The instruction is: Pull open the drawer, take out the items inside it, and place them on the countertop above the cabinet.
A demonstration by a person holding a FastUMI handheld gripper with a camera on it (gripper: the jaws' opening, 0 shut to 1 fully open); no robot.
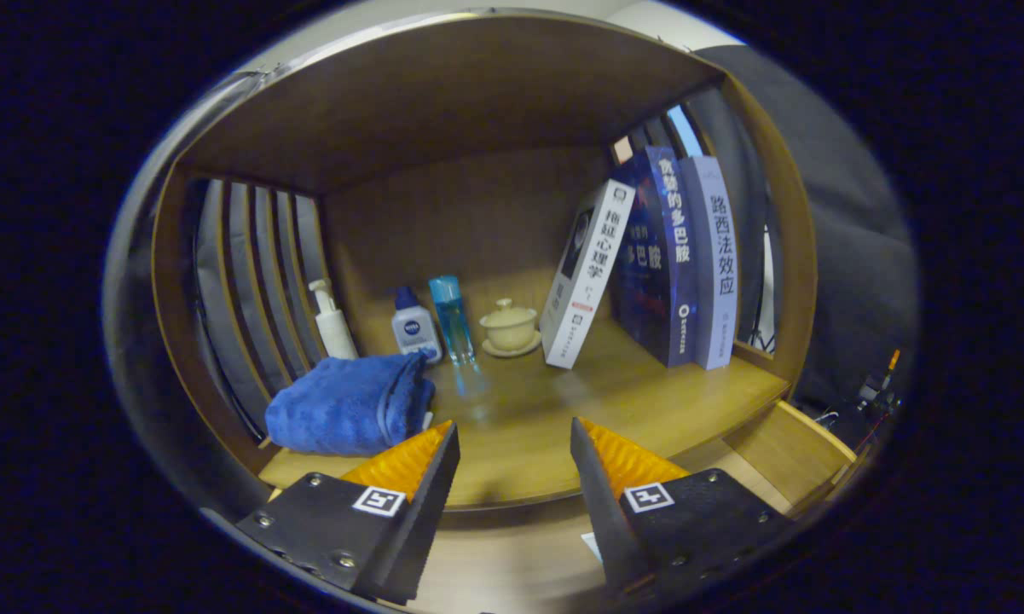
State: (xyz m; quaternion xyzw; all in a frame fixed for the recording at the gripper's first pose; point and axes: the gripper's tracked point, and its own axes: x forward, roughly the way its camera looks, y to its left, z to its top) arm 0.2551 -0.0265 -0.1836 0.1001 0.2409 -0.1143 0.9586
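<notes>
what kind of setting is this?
Probably a mock home shelf nook in a recording booth: wooden cabinet, three books, toiletry bottles, a folded blue towel. The gripper is open, empty.

Gripper [514, 448]: two wedge-shaped fingers [405, 460] are being seen, apart, nothing between them. Ribbed pads are being carried on the inner faces. Black plates with small screws and one square black-and-white marker tag each are being shown behind.

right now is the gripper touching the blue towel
Apart. The gripper view shows the open gripper short of the folded blue towel, bare wooden shelf between its fingers.
</notes>
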